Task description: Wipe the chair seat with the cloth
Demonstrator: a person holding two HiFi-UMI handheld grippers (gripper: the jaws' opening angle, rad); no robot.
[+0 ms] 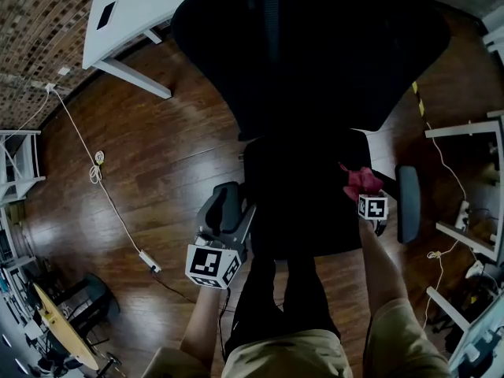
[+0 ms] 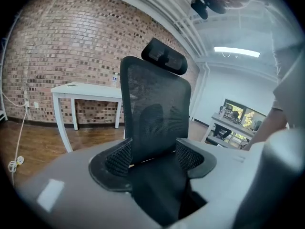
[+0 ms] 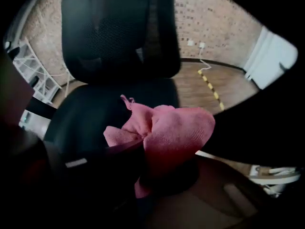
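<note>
The left gripper (image 2: 153, 157) hangs at the chair's left side with its jaws apart and nothing between them but a view of the backrest. To its right, the black chair seat (image 1: 303, 211) looks ready for wiping, which seems about to start or just under way. At the seat's right edge the pink cloth (image 3: 167, 132) is bunched and pinched tight in the closed jaws of the right gripper (image 3: 152, 163); the next move likely calls for pressing it flat and sweeping leftward across the seat.
</note>
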